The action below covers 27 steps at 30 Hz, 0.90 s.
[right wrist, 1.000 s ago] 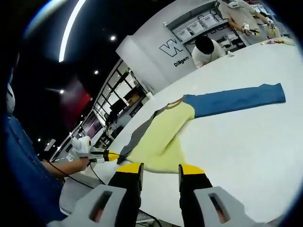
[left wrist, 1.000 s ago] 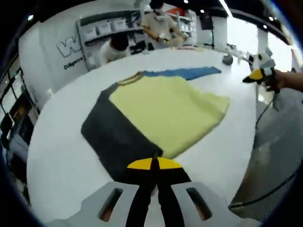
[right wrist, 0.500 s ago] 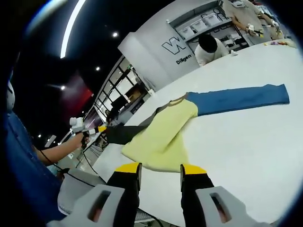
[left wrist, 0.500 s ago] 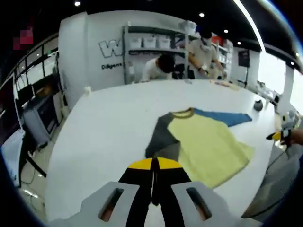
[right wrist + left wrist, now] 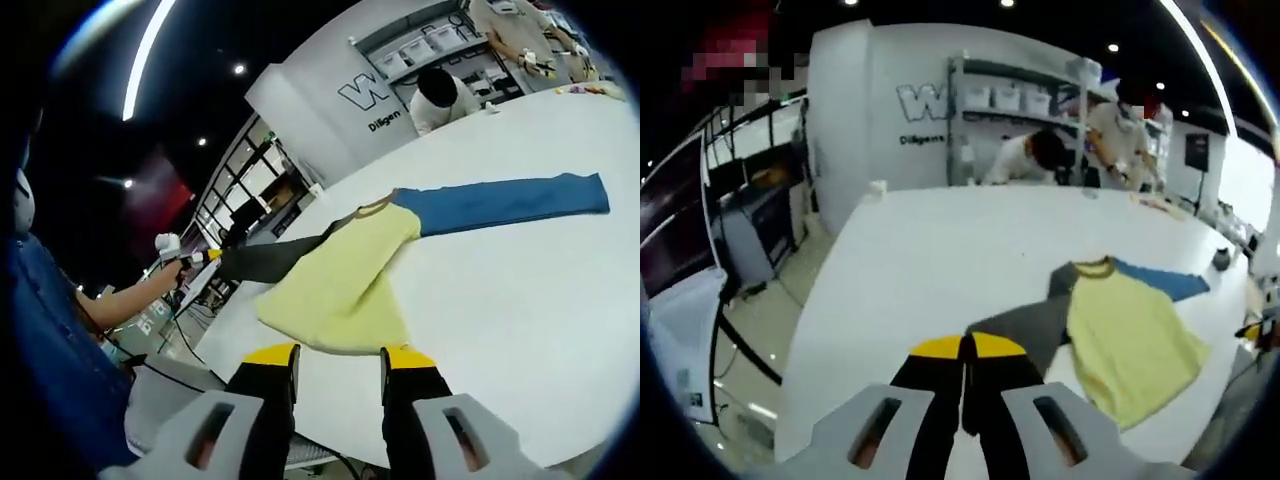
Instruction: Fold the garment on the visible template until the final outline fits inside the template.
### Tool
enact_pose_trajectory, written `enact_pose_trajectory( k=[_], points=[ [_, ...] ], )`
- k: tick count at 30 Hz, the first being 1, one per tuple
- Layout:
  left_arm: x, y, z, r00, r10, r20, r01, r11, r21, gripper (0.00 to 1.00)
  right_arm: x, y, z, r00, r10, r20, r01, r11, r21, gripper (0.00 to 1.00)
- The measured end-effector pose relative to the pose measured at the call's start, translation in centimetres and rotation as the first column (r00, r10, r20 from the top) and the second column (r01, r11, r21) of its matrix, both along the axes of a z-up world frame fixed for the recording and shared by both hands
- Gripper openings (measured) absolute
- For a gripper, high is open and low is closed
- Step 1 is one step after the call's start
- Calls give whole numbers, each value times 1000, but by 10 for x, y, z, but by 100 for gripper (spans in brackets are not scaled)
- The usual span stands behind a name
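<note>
On the table (image 5: 520, 290):
Garment (image 5: 345, 280): yellow body flat, blue sleeve at 2 o'clock.
Left gripper (image 5: 962, 347): clamped on grey sleeve (image 5: 1025, 325).
Right gripper (image 5: 335, 356): jaws apart, empty.

A big white desk (image 5: 930, 260) fills the room. At its far end a person in white (image 5: 1025, 160) bends over it, and another person (image 5: 1120, 125) stands beside. Behind them, shelves (image 5: 1010, 100) hold white boxes against a wall with letters (image 5: 365, 100).

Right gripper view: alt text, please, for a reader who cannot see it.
An open hand-held gripper hovers over a white table near a yellow shirt with one blue sleeve laid flat. The other hand-held gripper pulls the grey sleeve outward.
</note>
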<state>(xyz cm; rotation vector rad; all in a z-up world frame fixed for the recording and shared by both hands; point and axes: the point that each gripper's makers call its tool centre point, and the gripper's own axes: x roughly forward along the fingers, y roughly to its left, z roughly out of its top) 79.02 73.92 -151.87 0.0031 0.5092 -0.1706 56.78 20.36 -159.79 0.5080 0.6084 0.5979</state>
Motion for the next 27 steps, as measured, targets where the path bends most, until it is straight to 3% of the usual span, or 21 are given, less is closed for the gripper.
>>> enact_pose_trajectory(
  k=[4, 11, 19, 23, 24, 27],
  points=[
    [20, 29, -14, 999, 35, -25, -36, 999, -31, 0, 1, 7, -2, 1000, -3, -18, 3, 1000, -11, 29],
    [38, 49, -29, 998, 40, -56, -41, 999, -3, 0, 6, 15, 0, 999, -13, -39, 12, 1000, -29, 29],
    [62, 82, -67, 992, 67, -109, -66, 998, 9, 0, 8, 20, 1, 998, -4, -62, 0, 998, -60, 29],
    [65, 83, -76, 990, 78, -118, -77, 997, 13, 0, 8, 16, 1, 997, -8, -72, 2, 997, -79, 29],
    [73, 90, -81, 990, 68, -121, -65, 997, 31, 0, 7, 13, 1, 997, -10, -74, 3, 996, -90, 29],
    [71, 86, -91, 989, 43, -139, -35, 998, 61, 0, 6, 12, 2, 997, -12, -73, 5, 995, -97, 29]
  ],
)
